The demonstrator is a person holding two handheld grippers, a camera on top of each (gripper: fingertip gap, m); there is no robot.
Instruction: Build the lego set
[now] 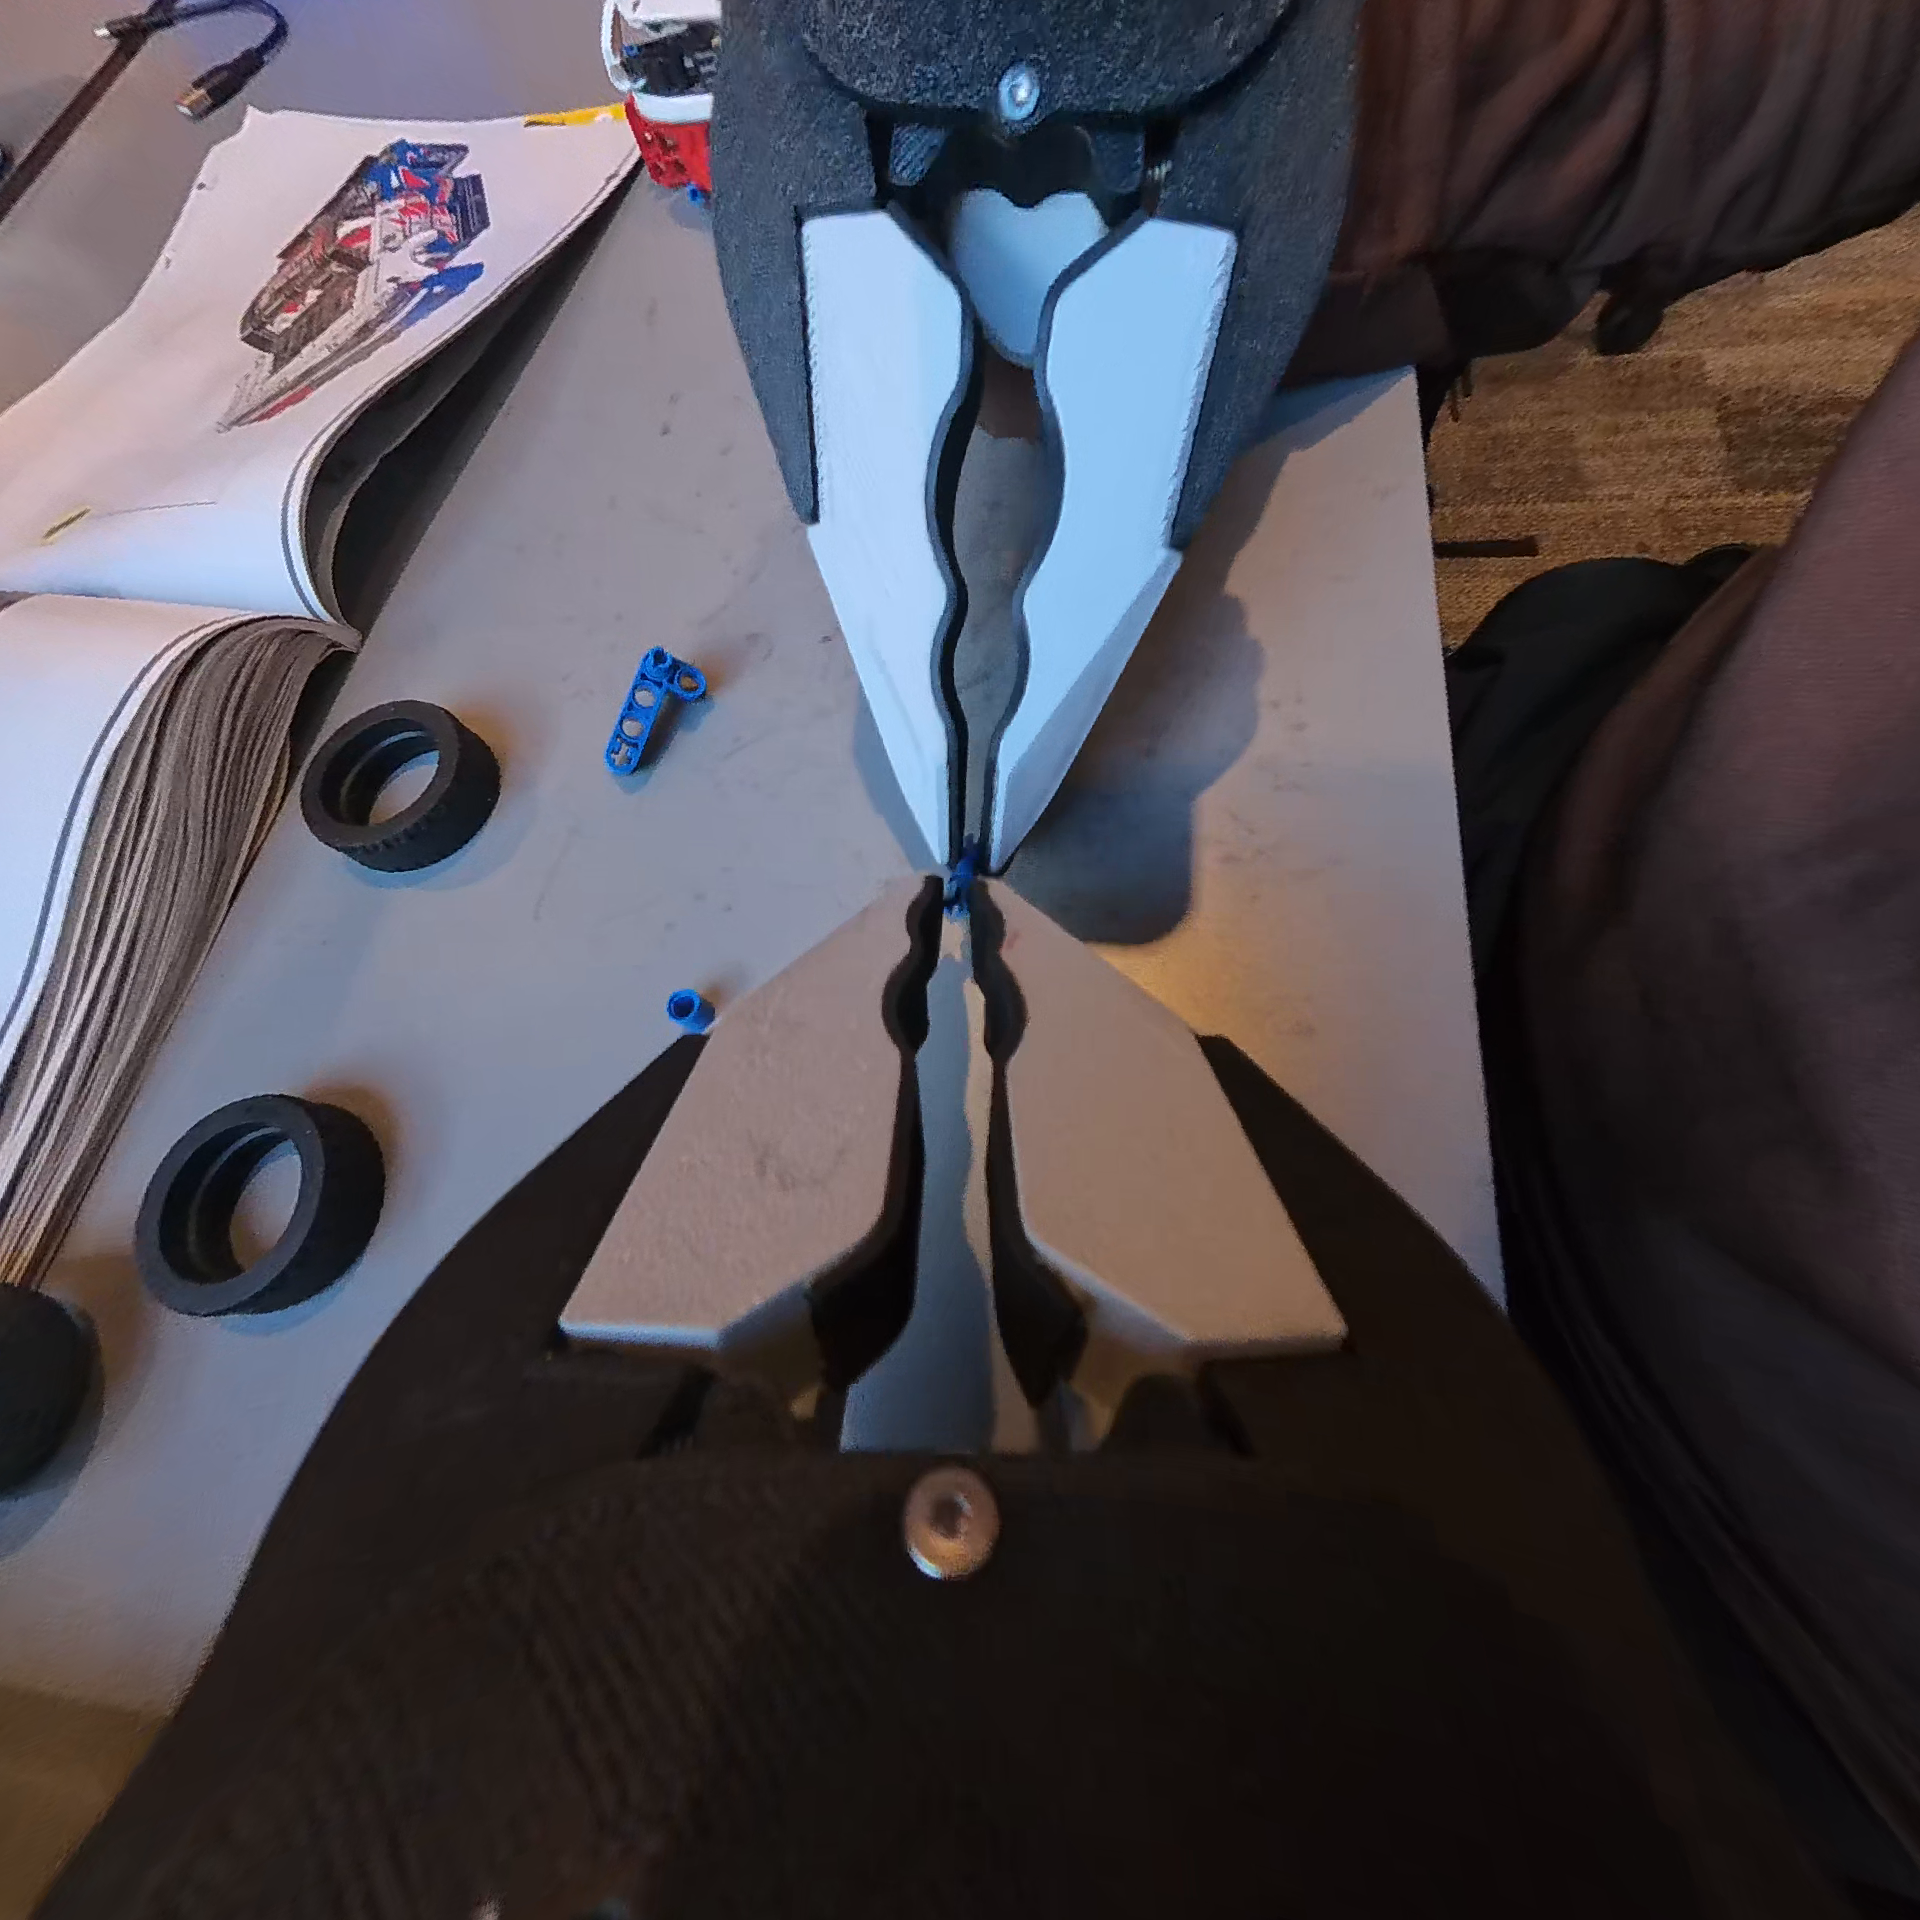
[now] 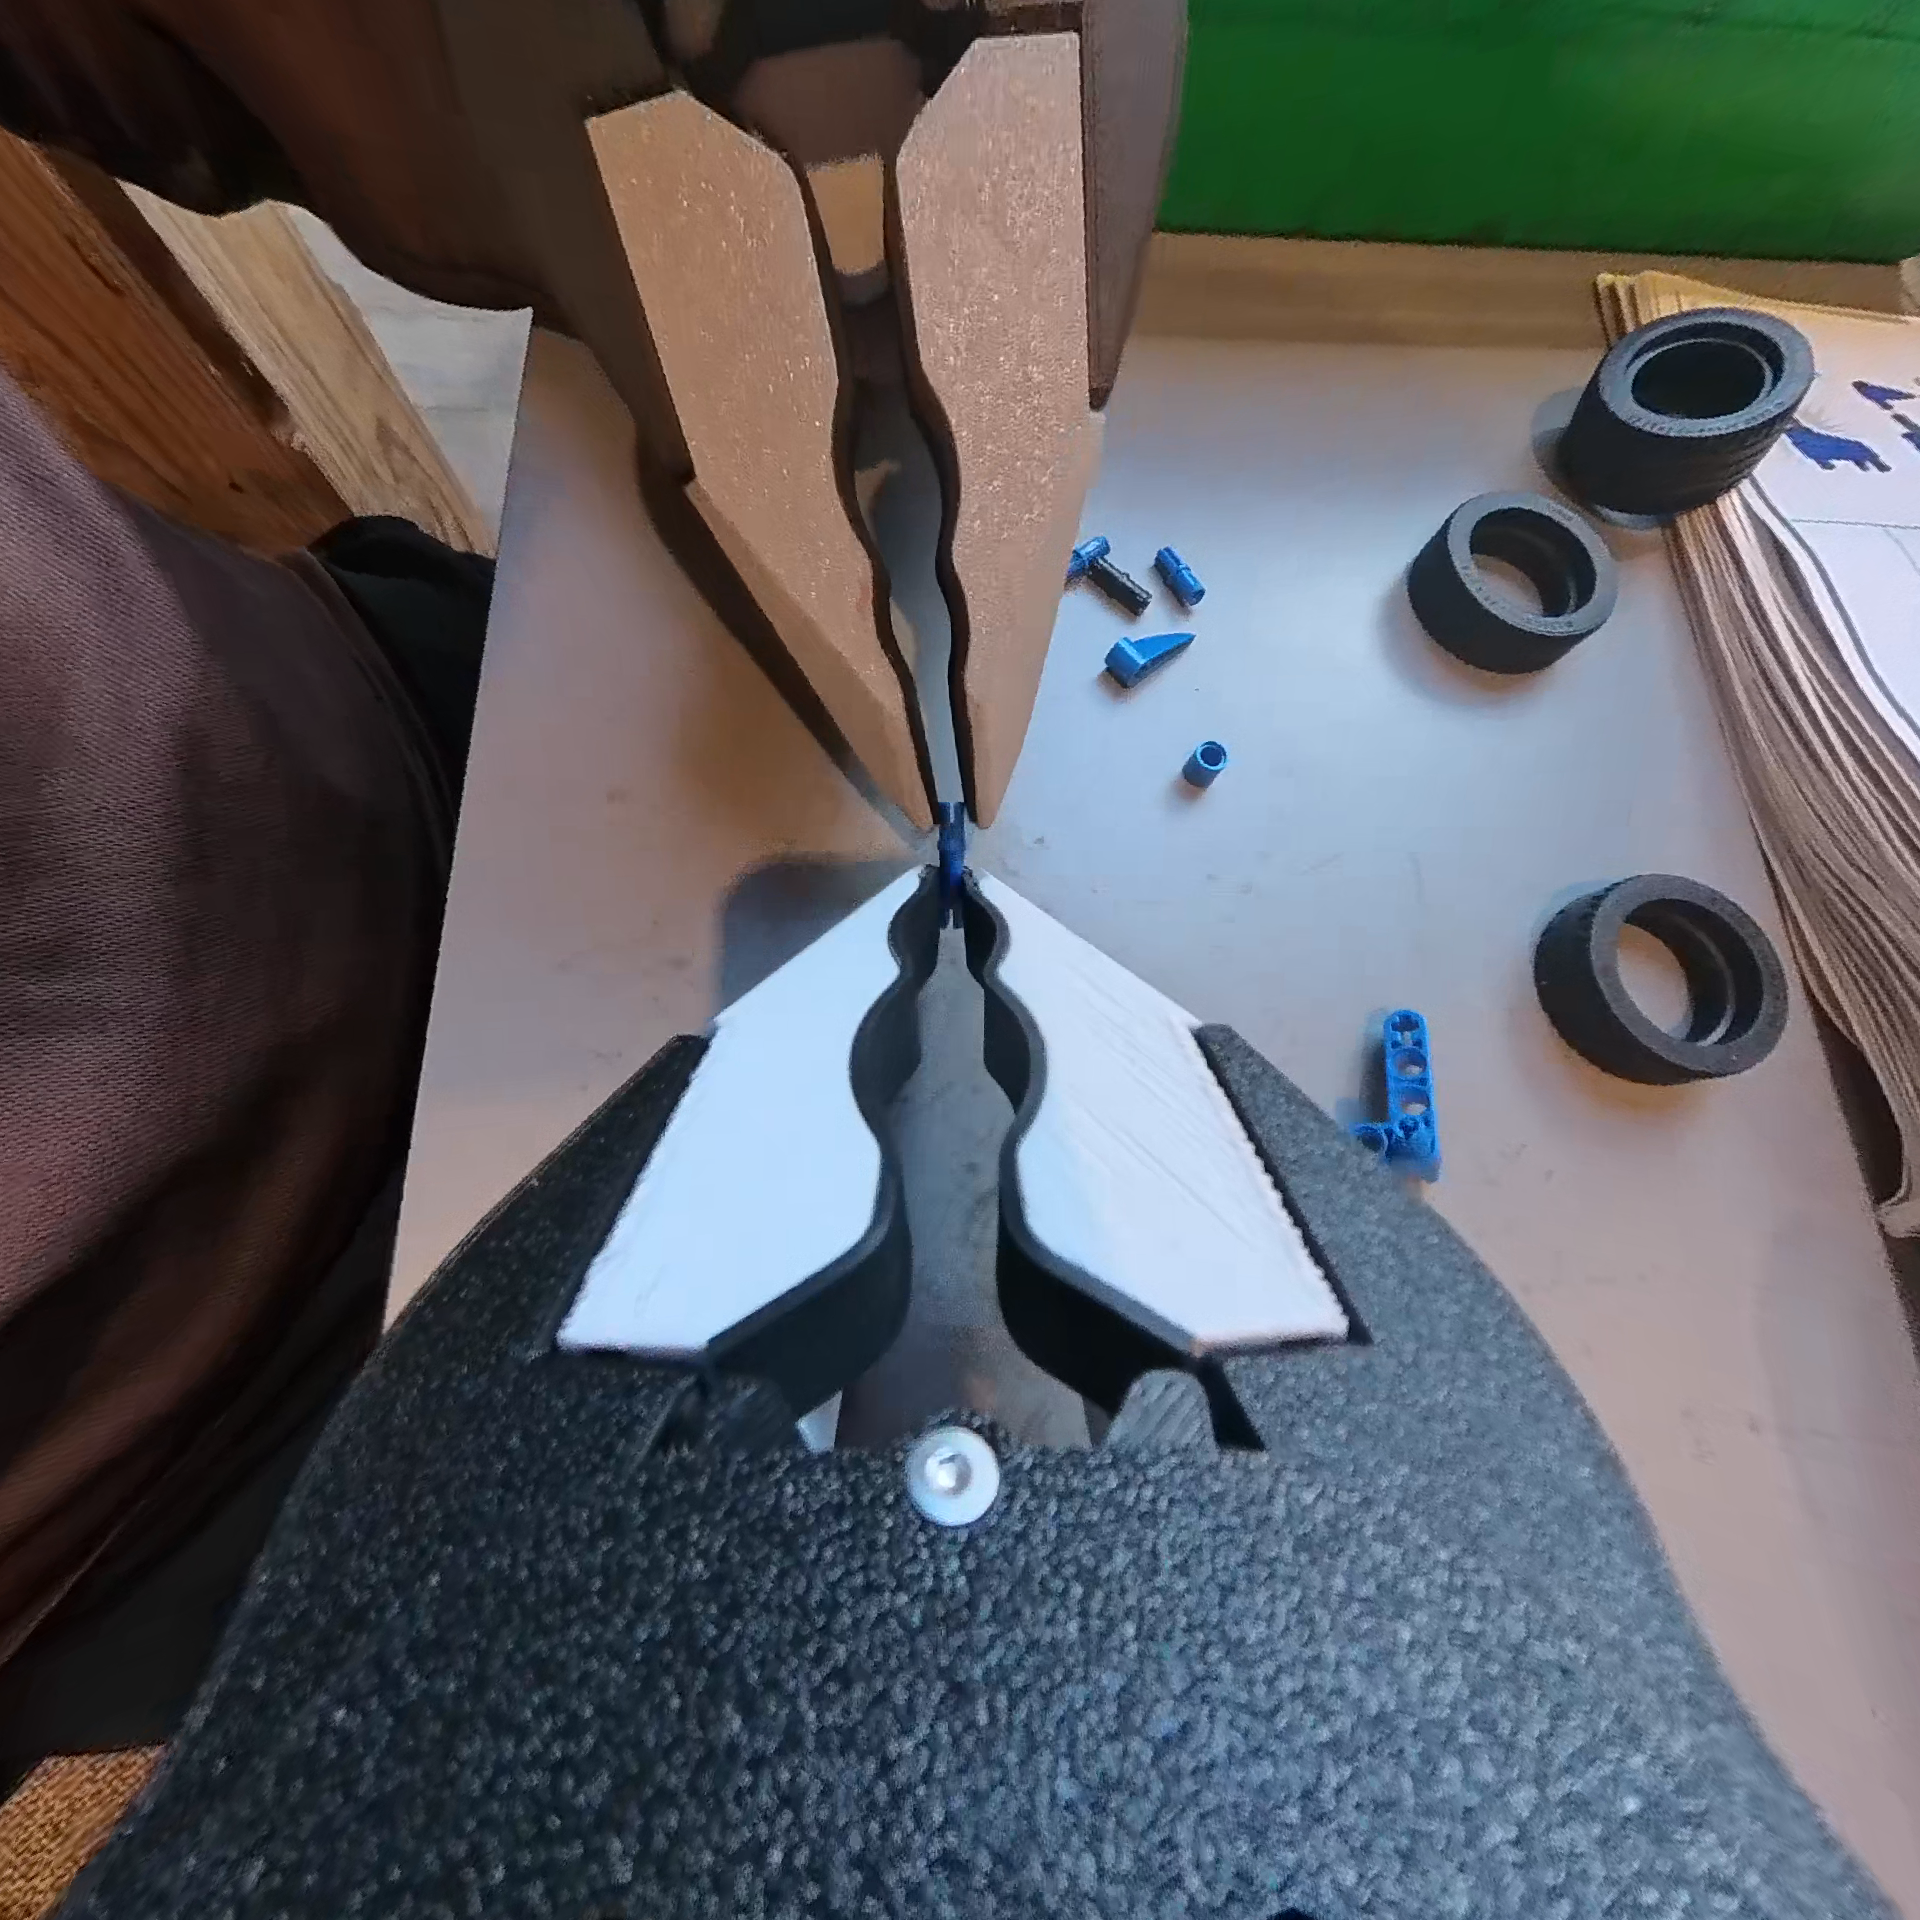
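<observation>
My left gripper (image 1: 961,902) and my right gripper (image 1: 971,854) meet tip to tip above the grey table (image 1: 1299,727). Both are shut on a small blue piece (image 1: 964,883) held between their tips. In the right wrist view the right gripper (image 2: 948,896) comes from below and the left gripper (image 2: 951,816) from above, with the blue piece (image 2: 951,852) spanning the gap. Most of the piece is hidden by the fingertips. A blue L-shaped beam (image 1: 652,710) (image 2: 1403,1091) and a blue bush (image 1: 688,1008) (image 2: 1205,766) lie loose on the table.
Black tyres (image 1: 468,790) (image 1: 358,1174) (image 2: 1465,623) (image 2: 1579,997) lie beside the open instruction book (image 1: 208,416); one tyre (image 2: 1642,447) rests on it. Small blue pins (image 2: 1179,574) and a blue curved piece (image 2: 1148,655) lie nearby. A red and white model part (image 1: 670,125) stands behind. The table edge (image 1: 1444,727) borders a person's clothing. The grippers are tip to tip, or close to it. The blue bush (image 2: 1205,766) is about equally far from each gripper, around 6 cm. Seen from the left wrist view (image 1: 693,1001) as well.
</observation>
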